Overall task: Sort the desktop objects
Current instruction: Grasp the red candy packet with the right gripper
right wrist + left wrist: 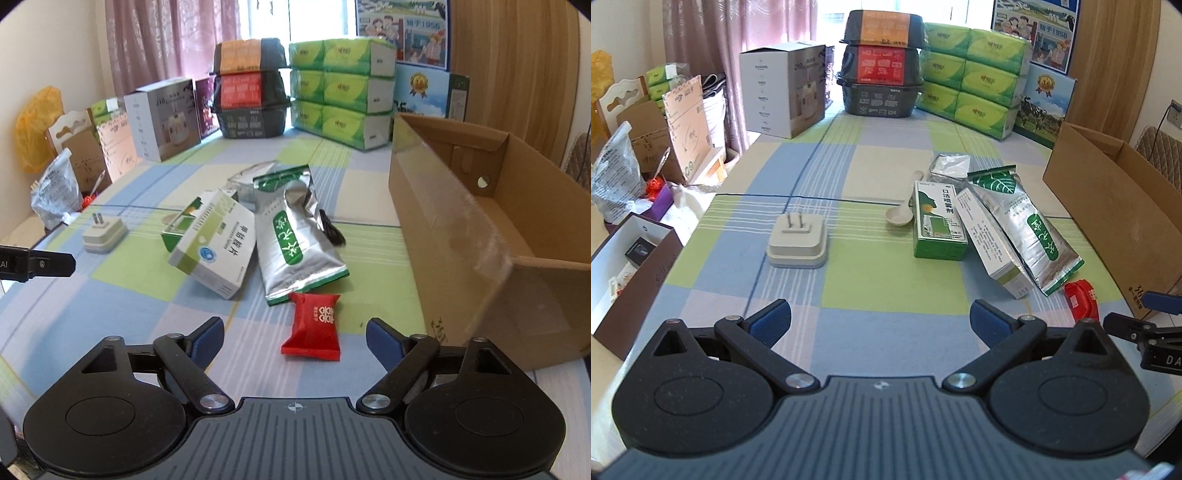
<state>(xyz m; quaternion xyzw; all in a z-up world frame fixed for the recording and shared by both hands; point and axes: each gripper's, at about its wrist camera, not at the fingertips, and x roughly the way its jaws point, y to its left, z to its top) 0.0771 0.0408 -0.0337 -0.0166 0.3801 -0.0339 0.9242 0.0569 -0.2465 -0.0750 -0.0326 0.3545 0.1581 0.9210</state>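
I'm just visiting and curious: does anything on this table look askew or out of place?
Yes. The white-and-green medicine box sits tilted, propped on the green box rather than lying flat. The silver tea pouch lies crooked against it, top crumpled. The charger rests prongs-up.

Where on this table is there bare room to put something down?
Free: the cloth between the white plug adapter and the green medicine box, and the strip just ahead of the open left gripper. The cardboard box looks empty inside. Crowded: the silver tea pouch, boxes and red sachet cluster.
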